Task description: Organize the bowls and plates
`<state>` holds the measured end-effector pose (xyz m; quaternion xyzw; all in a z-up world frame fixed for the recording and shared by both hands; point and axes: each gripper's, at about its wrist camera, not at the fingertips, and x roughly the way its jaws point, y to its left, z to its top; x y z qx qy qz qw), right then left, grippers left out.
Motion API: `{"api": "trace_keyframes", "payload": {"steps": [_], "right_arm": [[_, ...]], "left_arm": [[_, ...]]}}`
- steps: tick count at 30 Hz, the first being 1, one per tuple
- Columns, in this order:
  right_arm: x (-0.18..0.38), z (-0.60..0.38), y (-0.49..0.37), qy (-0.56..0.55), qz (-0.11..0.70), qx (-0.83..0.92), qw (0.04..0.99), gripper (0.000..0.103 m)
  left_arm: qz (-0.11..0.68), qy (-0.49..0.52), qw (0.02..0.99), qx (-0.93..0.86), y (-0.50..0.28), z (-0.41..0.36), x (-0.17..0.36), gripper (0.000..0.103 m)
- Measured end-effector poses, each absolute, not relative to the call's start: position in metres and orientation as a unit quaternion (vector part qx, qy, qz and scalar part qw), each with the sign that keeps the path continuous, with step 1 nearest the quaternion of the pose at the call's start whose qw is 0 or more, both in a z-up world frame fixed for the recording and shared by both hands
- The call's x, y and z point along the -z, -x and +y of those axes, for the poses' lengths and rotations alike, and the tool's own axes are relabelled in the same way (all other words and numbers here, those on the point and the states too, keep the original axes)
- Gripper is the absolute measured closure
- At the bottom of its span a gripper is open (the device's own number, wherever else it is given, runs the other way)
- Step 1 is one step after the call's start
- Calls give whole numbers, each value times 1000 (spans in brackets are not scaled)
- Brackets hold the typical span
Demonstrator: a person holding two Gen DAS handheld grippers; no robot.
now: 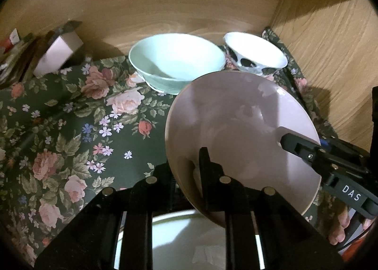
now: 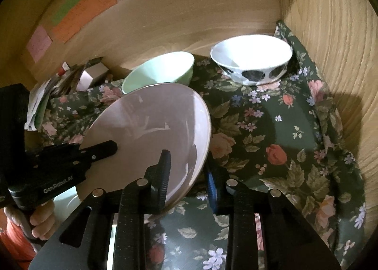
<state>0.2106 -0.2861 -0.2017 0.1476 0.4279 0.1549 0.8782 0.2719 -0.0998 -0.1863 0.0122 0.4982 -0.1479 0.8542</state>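
A pale pink plate (image 1: 241, 133) (image 2: 151, 128) is held tilted above the floral cloth by both grippers. My left gripper (image 1: 186, 161) is shut on the plate's near-left rim, one finger on its face and the other behind it. My right gripper (image 2: 187, 159) is shut on the opposite rim; in the left wrist view it (image 1: 295, 142) reaches in from the right. The left gripper (image 2: 104, 149) enters the right wrist view from the left. A mint green bowl (image 1: 177, 62) (image 2: 160, 69) and a white bowl with dark spots (image 1: 255, 55) (image 2: 252, 57) stand upright at the back.
A white plate (image 1: 189, 234) (image 2: 63, 199) lies on the cloth beneath the pink one. A small box and papers (image 1: 56, 52) (image 2: 89, 74) crowd the back left. Wooden walls (image 1: 330, 34) close the back and right side. Coloured notes (image 2: 82, 10) hang on the back wall.
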Motion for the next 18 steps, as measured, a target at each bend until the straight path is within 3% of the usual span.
{"api": "trace_keyframes", "payload": {"steps": [18], "right_arm": [[153, -249, -173, -126, 382, -191, 896, 78]], "left_arm": [[450, 10, 883, 130, -222, -62, 132, 85]]}}
